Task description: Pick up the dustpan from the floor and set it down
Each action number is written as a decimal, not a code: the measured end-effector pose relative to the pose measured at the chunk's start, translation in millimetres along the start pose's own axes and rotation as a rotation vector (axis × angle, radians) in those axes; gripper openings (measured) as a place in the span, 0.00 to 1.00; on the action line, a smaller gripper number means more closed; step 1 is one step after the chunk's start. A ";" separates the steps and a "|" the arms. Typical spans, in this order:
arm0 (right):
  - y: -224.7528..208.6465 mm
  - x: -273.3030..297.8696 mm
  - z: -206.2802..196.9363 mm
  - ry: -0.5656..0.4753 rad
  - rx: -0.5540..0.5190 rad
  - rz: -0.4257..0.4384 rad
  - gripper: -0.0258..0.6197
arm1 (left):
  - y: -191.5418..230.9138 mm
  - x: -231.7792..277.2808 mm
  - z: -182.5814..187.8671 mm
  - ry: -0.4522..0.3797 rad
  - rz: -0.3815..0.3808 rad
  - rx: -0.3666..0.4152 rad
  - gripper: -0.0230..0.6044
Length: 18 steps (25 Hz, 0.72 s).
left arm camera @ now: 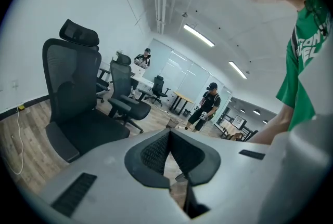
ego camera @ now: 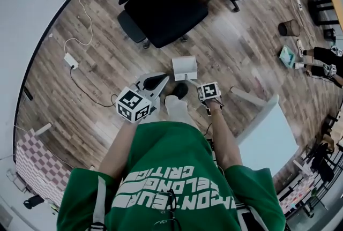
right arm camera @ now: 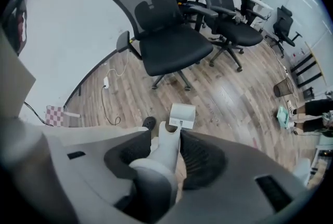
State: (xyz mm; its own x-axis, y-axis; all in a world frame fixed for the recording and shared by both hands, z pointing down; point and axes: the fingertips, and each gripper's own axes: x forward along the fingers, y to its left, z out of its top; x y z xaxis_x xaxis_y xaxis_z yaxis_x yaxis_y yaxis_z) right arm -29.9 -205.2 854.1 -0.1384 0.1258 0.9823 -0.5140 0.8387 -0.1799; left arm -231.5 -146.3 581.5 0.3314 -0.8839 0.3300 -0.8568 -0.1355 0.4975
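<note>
Dustpan: a white long-handled dustpan (right arm camera: 182,115) is standing on the wood floor (right arm camera: 234,88), with its pan lying just beyond the tips of the right fingers.
Handle: the pale handle (right arm camera: 162,153) is rising from the pan and running up between the right fingers, toward that gripper's camera.
Long axis: the handle is lining up with the way the right fingers are pointing, which is steeply down at the floor.
Right fingers: the right fingers (right arm camera: 203,155) are standing spread wide and straddling the handle. The handle is sitting nearer one pad than the other, and no squeeze is showing.
Left fingers: the left fingers (left arm camera: 148,153) are pressing together at the tips and holding nothing. They are pointing out across the room toward an office chair (left arm camera: 73,108), off to the side of the dustpan.
Nearer hand: the right hand, whose fingers are around the handle.
Coming move: this is probably closing the right fingers on the handle and then lifting. Judging by the fit, the fingers are needing little or no sideways shift.
</note>
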 end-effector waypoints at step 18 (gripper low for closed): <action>-14.7 -2.0 -12.7 0.028 0.035 -0.163 0.21 | 18.1 -11.9 2.3 -0.012 0.029 -0.018 0.04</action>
State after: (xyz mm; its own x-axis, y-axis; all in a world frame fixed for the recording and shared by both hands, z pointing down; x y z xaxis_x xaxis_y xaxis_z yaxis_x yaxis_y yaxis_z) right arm -11.3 -211.1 855.4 -0.0269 0.0046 0.9996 -0.5569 0.8304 -0.0188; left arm -251.8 -139.2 584.7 0.3013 -0.8927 0.3351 -0.8590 -0.1016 0.5018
